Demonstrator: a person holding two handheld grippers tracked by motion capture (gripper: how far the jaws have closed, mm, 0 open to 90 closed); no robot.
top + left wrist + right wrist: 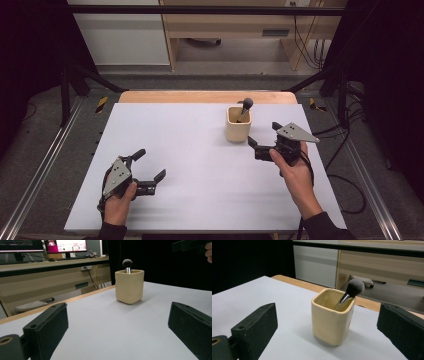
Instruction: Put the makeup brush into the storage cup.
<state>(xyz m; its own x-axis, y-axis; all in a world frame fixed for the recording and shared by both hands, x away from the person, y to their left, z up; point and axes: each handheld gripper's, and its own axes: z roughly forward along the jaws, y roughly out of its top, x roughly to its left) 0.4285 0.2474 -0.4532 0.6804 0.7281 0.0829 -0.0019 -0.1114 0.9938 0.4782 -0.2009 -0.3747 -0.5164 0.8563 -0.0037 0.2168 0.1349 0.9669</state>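
Cream square ceramic cup (333, 320): rigid, likely heavy, slippery; grasp flat walls. Right gripper (264, 141) wide open nearby; left gripper (148, 172) wide open.

My left gripper (150, 168) sat near the table's (200, 165) front left corner, held low in my left hand (119, 200), its jaws spread wide and pointing across the table with nothing between them. My right gripper (262, 135) hovered over the table's right side, gripped from behind by my right hand (290, 165), jaws parted just as wide and empty. Both forearms came in over the table's near edge.
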